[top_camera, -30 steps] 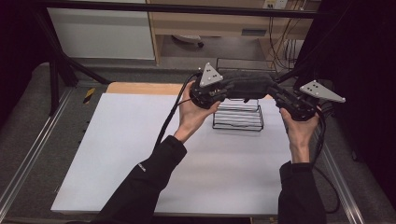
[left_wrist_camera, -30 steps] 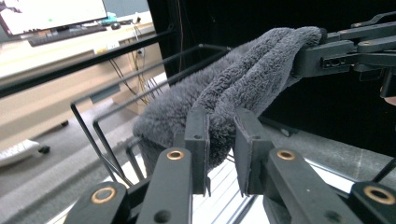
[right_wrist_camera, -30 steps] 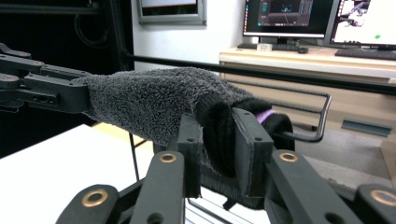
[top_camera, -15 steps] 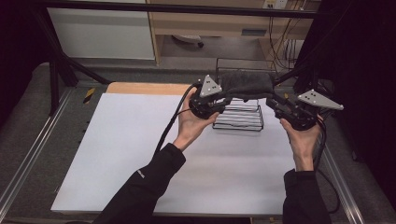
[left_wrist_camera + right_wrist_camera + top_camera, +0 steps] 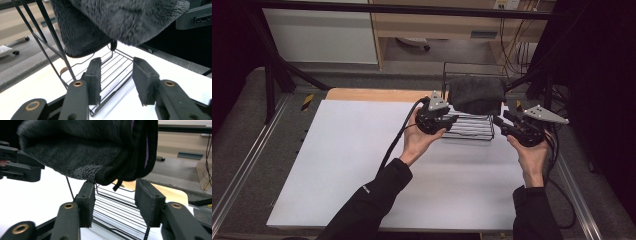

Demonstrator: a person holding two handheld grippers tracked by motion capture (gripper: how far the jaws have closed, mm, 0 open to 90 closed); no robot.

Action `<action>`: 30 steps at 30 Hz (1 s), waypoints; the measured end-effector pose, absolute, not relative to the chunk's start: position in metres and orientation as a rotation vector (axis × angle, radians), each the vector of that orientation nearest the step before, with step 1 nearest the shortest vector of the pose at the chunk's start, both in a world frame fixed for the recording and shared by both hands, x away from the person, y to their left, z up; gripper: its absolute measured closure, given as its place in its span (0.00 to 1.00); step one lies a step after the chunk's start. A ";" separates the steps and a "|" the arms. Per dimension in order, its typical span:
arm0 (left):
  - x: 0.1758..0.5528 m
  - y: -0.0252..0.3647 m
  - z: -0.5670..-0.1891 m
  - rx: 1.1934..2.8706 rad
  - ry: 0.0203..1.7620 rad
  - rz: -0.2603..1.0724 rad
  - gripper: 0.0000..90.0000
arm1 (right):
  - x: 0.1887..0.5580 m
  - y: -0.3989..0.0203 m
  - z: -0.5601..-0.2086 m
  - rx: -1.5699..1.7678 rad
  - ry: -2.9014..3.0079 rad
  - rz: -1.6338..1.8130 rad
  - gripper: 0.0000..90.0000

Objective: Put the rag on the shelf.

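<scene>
Dark fleece cloth is seen draped over the top of a black wire rack, which stands on the white counter toward one o'clock of its middle. In the high view the left gripper is held at nine o'clock of the rack, just beside it, and the right gripper at three o'clock, also just beside it. The cloth hangs above and ahead of the jaws in the left gripper view and in the right gripper view. Both pairs of jaws have just been opening and are parted moderately; nothing is pressed between them, and the cloth is left free of the pads.
</scene>
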State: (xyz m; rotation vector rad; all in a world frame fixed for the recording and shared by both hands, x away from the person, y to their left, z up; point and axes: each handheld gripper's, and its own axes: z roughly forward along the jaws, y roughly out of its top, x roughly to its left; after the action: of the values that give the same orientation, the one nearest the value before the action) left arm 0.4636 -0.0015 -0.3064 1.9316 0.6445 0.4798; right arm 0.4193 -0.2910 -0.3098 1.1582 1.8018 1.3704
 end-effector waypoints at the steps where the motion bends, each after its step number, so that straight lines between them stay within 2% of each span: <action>1: 0.464 -0.001 -0.308 1.937 0.645 0.477 0.64 | 0.420 -0.291 -0.313 1.165 1.799 1.367 0.54; 8: 0.465 0.006 -0.318 1.966 0.680 0.436 0.50 | 0.422 -0.290 -0.329 1.173 1.804 1.372 0.38; 17: 0.462 0.030 -0.331 2.014 0.744 0.383 0.32 | 0.415 -0.279 -0.331 1.155 1.863 1.373 0.15; 24: 0.451 0.063 -0.340 2.048 0.780 0.368 0.20 | 0.408 -0.269 -0.334 1.179 1.908 1.400 0.06; 30: 0.439 0.101 -0.351 2.054 0.826 0.385 0.13 | 0.398 -0.260 -0.341 1.179 1.942 1.423 0.04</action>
State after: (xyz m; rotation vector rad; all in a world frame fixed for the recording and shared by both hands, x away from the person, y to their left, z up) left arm 0.4390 0.1011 -0.3507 2.0535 0.8259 0.3846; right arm 0.3981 -0.2596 -0.3415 1.1794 1.9418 1.4228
